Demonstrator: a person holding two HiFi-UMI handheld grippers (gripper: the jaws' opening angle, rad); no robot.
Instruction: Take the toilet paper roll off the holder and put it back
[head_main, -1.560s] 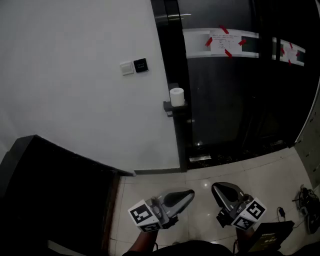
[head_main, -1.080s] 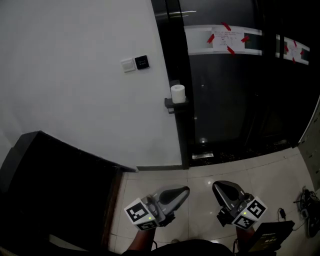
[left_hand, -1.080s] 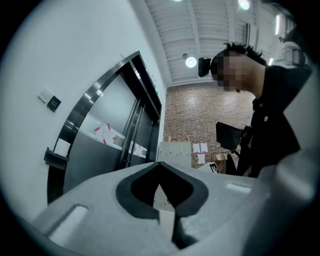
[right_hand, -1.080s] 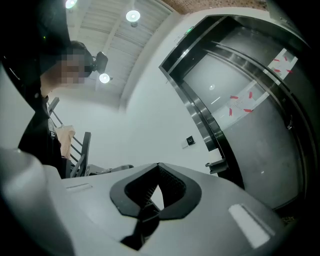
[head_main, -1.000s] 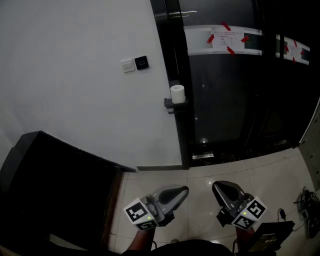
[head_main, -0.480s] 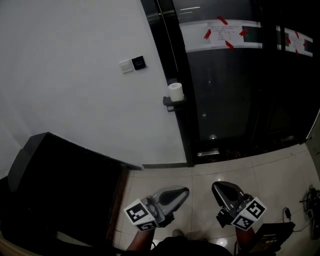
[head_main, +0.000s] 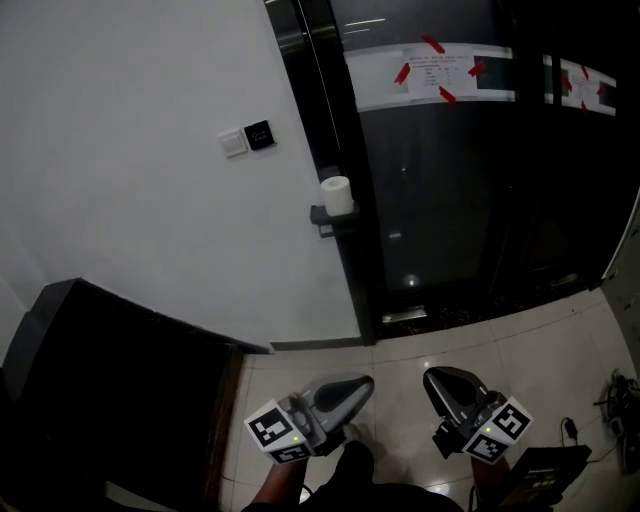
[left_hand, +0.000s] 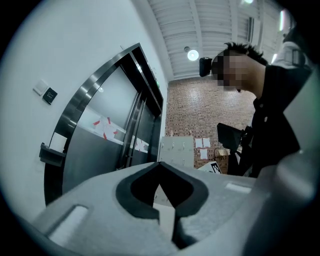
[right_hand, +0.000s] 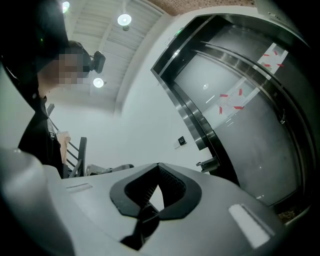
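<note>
A white toilet paper roll (head_main: 337, 195) stands upright on a small dark holder (head_main: 328, 217) fixed where the white wall meets the black door frame. It is far ahead of both grippers and above them. My left gripper (head_main: 365, 381) and right gripper (head_main: 430, 376) hang low over the tiled floor, side by side, both shut with nothing in them. In the left gripper view the roll (left_hand: 58, 141) and holder (left_hand: 50, 154) show small at the far left, beyond the shut left gripper (left_hand: 160, 164). The right gripper view shows the holder (right_hand: 207, 164) past the shut right gripper (right_hand: 159, 165).
Two switch plates (head_main: 246, 138) sit on the white wall above and left of the roll. A dark glass door carries a paper (head_main: 430, 72) stuck on with red tape. A black cabinet (head_main: 110, 390) fills the lower left. Cables (head_main: 620, 405) lie on the floor at right.
In the head view the roll and holder have slid left and the scene has shifted. Both grippers keep their low spot in the picture, still shut. A dark shoe now shows below the left gripper.
</note>
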